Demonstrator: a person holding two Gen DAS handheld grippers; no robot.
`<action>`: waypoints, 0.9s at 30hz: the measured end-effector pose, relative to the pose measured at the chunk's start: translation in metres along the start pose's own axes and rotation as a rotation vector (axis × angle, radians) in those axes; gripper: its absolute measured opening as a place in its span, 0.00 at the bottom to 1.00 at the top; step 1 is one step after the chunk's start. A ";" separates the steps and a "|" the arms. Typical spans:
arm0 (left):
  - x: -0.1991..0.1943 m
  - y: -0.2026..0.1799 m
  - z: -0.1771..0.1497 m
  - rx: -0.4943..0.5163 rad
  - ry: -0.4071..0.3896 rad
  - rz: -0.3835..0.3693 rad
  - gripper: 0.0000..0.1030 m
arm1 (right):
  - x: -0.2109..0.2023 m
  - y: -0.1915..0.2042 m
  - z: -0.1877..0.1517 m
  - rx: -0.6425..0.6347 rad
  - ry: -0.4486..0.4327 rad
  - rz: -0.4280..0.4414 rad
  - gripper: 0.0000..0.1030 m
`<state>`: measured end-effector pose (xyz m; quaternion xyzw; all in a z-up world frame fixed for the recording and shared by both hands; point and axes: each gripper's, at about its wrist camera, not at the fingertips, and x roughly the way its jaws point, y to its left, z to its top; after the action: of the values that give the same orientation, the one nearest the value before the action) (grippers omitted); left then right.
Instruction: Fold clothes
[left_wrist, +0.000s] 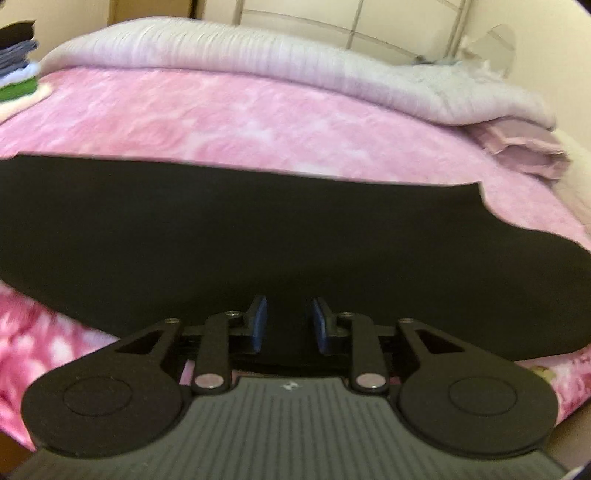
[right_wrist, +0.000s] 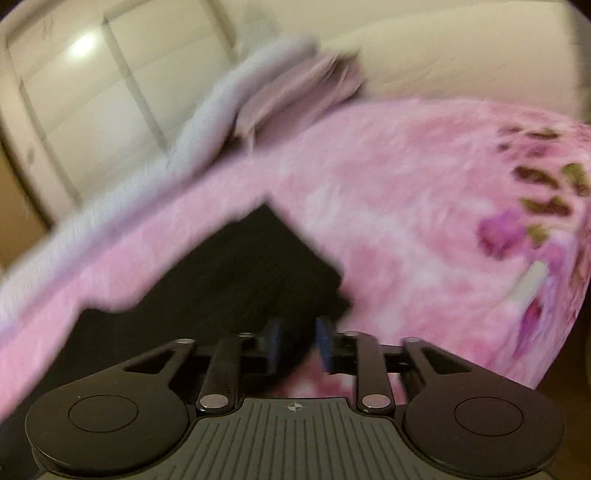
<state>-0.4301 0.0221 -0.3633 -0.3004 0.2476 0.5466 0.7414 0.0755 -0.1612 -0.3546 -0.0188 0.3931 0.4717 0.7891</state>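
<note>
A black garment (left_wrist: 258, 229) lies spread flat across a bed covered by a fluffy pink blanket (left_wrist: 221, 118), its far edge running almost straight from side to side and its right end curving into a rounded lobe. In the left wrist view, the left gripper (left_wrist: 288, 321) sits low over the near edge of the black cloth, its two blue-padded fingers (left_wrist: 260, 317) standing apart with dark fabric showing in the gap; the pads do not appear to press on it, so the gripper reads as partly open. Behind the garment, a pale lilac-grey folded quilt (left_wrist: 258, 55) runs along the back of the bed, and a small stack of folded clothes (left_wrist: 18, 66) (blue, white and green layers) sits at the far left. The right wrist view is tilted and smeared by motion: the right gripper (right_wrist: 297, 343) hovers at a corner of the black garment (right_wrist: 240, 280), its blue fingers (right_wrist: 325, 339) parted, with a dark fold of cloth between them. Whether they pinch that fold cannot be told through the blur.
</note>
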 end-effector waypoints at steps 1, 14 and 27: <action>-0.004 -0.004 0.002 0.010 0.011 0.027 0.24 | 0.002 0.005 -0.003 -0.007 0.038 -0.038 0.30; -0.085 -0.057 -0.024 0.104 0.036 0.158 0.37 | -0.084 0.100 -0.071 -0.196 0.071 -0.080 0.42; -0.162 -0.048 -0.043 0.066 -0.096 0.149 0.43 | -0.144 0.141 -0.078 -0.301 -0.024 -0.026 0.45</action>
<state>-0.4309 -0.1269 -0.2722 -0.2302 0.2513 0.6054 0.7193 -0.1143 -0.2193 -0.2681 -0.1366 0.3081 0.5153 0.7879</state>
